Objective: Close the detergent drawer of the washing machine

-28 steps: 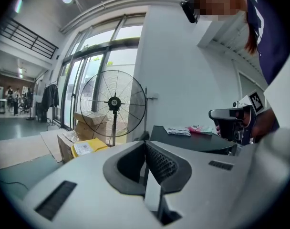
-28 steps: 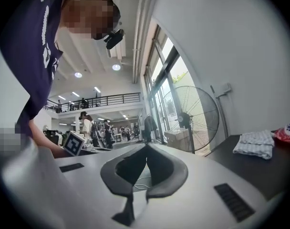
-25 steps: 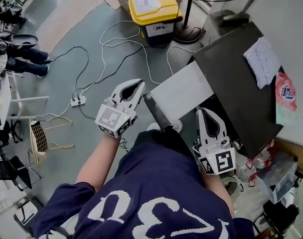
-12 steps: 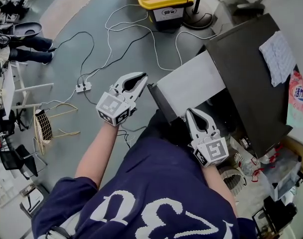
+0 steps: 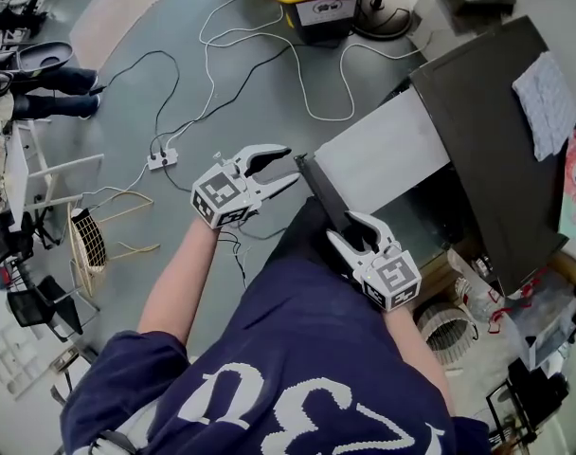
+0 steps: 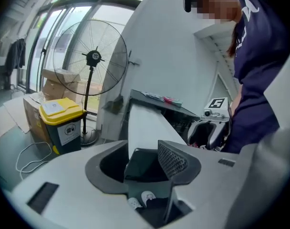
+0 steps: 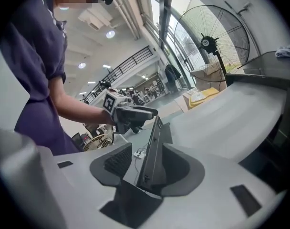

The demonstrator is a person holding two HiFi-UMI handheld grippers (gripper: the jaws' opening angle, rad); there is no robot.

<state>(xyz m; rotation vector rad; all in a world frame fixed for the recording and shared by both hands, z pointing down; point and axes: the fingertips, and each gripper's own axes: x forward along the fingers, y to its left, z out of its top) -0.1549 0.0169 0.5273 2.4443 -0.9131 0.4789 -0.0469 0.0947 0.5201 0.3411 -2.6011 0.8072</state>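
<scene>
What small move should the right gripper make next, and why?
The drawer stands pulled out, and the right gripper's jaws, which have just been opening, straddle its dark front without gripping it. So probably close them on that front, to push it in.

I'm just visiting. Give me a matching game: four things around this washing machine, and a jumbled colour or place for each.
Things:
1. bin lid
2. power strip
3. pale cloth
4. fan

Colour or place:
A. lying on the dark machine top
B. on the grey floor
C. yellow
D. standing beside the bin

Pairs: 1-C, 2-B, 3-A, 4-D.
</scene>
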